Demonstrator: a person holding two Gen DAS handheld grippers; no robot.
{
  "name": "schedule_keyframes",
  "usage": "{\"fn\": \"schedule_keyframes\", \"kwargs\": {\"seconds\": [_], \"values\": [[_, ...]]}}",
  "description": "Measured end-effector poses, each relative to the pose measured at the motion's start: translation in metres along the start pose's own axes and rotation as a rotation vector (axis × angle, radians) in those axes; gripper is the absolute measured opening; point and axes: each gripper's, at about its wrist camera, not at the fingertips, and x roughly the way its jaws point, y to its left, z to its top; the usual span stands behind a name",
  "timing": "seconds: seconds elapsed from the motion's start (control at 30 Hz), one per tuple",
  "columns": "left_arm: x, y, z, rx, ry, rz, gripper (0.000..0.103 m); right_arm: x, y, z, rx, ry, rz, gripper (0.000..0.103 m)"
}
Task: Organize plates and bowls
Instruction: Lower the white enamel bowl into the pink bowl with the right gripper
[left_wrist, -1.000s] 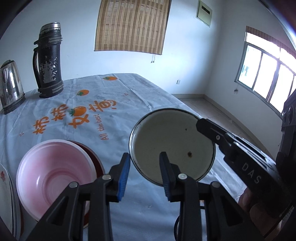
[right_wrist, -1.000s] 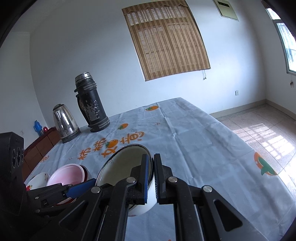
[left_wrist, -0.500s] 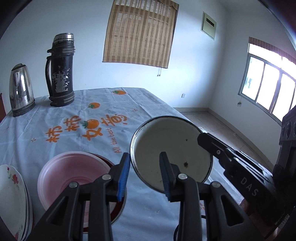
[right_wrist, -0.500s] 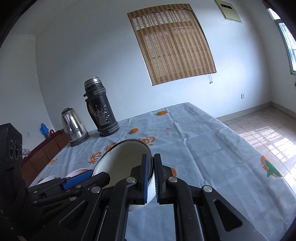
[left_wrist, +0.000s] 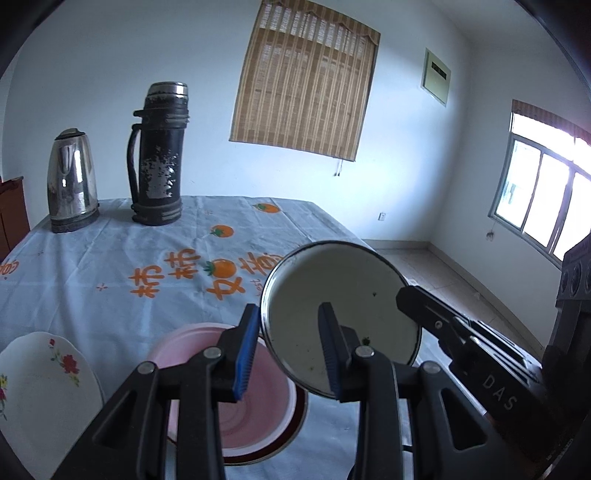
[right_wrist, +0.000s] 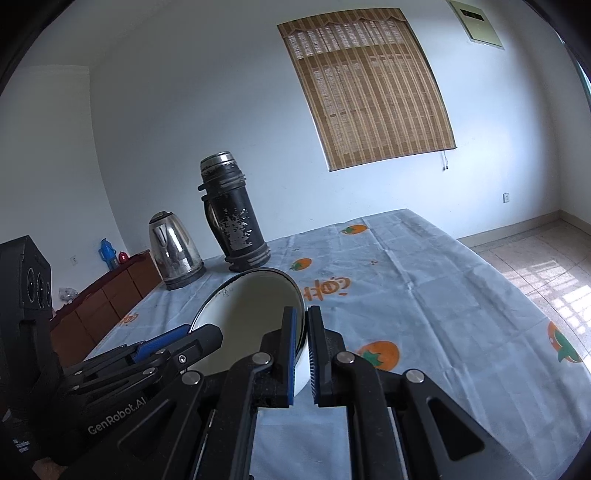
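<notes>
The right gripper (right_wrist: 302, 354) is pinching the rim of a white enamel bowl (left_wrist: 338, 317) between nearly closed fingers, holding it tilted in the air above the tabletop (left_wrist: 110, 258). At about 7 o'clock from it, the left gripper (left_wrist: 288, 350) is hanging with fingers spread wide, gripping nothing, over a pink bowl (left_wrist: 258, 406) sitting beside a flowered plate (left_wrist: 40, 391). Farther off, at 11 o'clock, a black thermos (left_wrist: 159, 155) and a steel kettle (left_wrist: 72, 184) are standing upright.
</notes>
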Motion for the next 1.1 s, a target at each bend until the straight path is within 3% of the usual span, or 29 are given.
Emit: {"fn": "schedule_keyframes", "kwargs": {"seconds": [0.7, 1.1], "values": [[-0.021, 0.051, -0.001, -0.059, -0.015, 0.069, 0.031, 0.023, 0.052, -0.009, -0.046, 0.053, 0.078, 0.008], [-0.011, 0.063, -0.008, -0.075, 0.050, 0.087, 0.031, 0.037, 0.058, -0.018, -0.052, 0.094, 0.073, 0.008]]}}
